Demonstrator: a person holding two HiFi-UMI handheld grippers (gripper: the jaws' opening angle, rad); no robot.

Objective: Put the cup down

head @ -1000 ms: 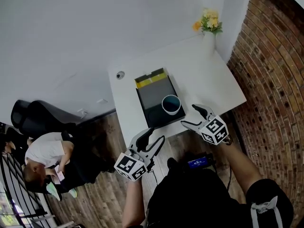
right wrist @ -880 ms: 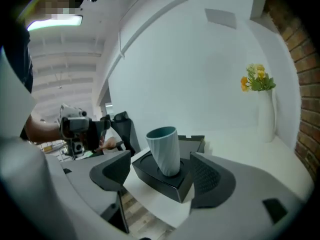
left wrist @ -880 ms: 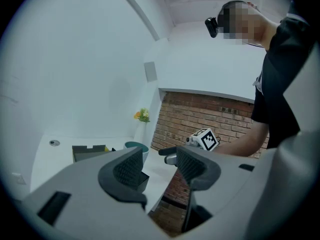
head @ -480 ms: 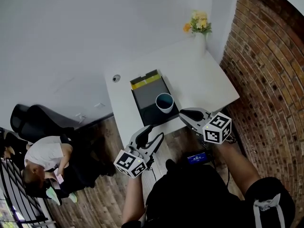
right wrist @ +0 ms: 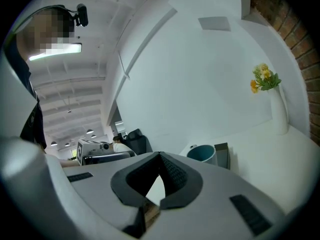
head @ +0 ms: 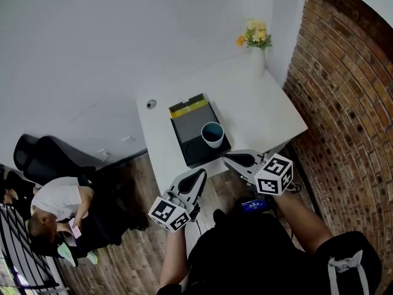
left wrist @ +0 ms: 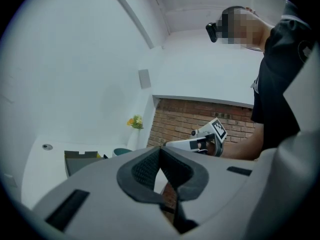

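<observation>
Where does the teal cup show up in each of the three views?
Head view: cup at centre, on the dark tray.
Left gripper view: cup small, low left of centre.
Right gripper view: cup low, right of centre.
Shared landmark: yellow flowers, in all three.

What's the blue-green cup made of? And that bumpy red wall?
The cup looks like glazed ceramic or smooth plastic: its teal surface is even and unmarked, but the pictures can't settle which. The wall is bare brick, matt and rough: reddish blocks in rows with paler mortar lines between them.
</observation>
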